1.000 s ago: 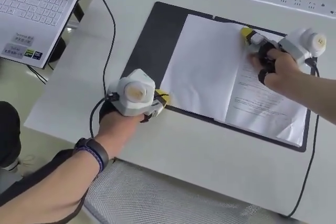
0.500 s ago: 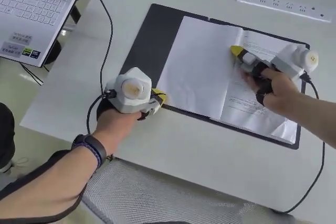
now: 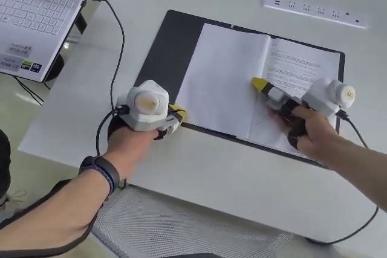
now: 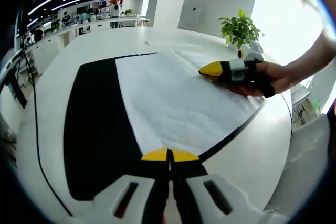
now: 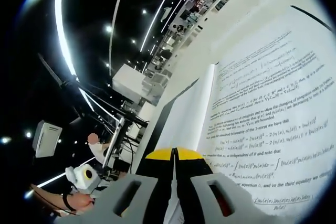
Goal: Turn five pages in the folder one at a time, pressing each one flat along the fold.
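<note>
The folder (image 3: 175, 43) lies open on the white counter (image 3: 199, 167), its black left cover bare beside a blank white turned page (image 3: 224, 80), with a printed page (image 3: 305, 64) on the right. At least one turn looks done, since that leaf lies blank side up and fairly flat on the left. The pressing step seems to be in hand: the right tool (image 3: 261, 85) has its yellow tips closed together, gripping nothing, and rests at the fold (image 3: 266, 52) between the two pages, about midway along it. The left tool (image 4: 169, 155) is likewise closed on nothing, its tips at the folder's near edge where the blank page meets the black cover, probably steadying it. How many of the five pages have gone over cannot be told, because the thickness of the left stack is not readable. The near right corner of the printed page is hidden under the person's hand (image 3: 305, 131), and whether the right tool's tips bear on the paper or just hover is unclear. Farther out sit a laptop (image 3: 30, 10), its cable (image 3: 118, 34) and a power strip (image 3: 314, 11).
</note>
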The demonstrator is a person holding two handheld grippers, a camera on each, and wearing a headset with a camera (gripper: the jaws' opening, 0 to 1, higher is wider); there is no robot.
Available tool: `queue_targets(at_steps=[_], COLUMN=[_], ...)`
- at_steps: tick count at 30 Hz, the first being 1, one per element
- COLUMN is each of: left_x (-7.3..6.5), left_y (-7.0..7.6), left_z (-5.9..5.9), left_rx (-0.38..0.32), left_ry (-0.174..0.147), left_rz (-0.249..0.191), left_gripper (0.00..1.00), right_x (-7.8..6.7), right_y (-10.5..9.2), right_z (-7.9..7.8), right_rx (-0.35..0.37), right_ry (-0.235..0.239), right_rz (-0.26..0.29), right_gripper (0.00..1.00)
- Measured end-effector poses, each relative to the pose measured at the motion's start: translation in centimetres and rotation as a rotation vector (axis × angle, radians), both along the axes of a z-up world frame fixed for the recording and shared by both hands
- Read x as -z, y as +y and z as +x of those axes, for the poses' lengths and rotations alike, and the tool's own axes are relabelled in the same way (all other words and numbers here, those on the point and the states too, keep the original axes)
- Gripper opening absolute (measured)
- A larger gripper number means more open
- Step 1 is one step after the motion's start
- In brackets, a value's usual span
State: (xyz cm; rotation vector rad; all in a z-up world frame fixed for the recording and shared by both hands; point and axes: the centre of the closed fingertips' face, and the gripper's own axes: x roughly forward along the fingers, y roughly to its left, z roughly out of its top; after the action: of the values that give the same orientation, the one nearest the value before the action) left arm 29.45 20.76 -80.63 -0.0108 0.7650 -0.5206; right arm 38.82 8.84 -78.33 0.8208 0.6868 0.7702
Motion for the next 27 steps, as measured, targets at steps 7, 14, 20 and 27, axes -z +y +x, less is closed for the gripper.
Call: queue_targets(at_steps=[7, 14, 20, 27], left_x=[0.0, 0.2, 0.4, 0.5], left_y=[0.0, 0.0, 0.0, 0.1], left_z=[0.0, 0.0, 0.1, 0.1], left_rx=[0.000, -0.002, 0.002, 0.003], left_ry=[-0.003, -0.006, -0.009, -0.013], left_rz=[0.004, -0.002, 0.001, 0.003], left_gripper=[0.00, 0.00, 0.00, 0.00], right_x=[0.5, 0.2, 0.1, 0.4], right_y=[0.1, 0.6, 0.6, 0.4], right_z=[-2.7, -5.9, -7.8, -9.5], right_rx=[-0.064, -0.111, -0.131, -0.162], right_ry=[0.003, 0.012, 0.020, 0.025], right_rz=[-0.002, -0.005, -0.002, -0.017], right_gripper=[0.00, 0.00, 0.00, 0.00])
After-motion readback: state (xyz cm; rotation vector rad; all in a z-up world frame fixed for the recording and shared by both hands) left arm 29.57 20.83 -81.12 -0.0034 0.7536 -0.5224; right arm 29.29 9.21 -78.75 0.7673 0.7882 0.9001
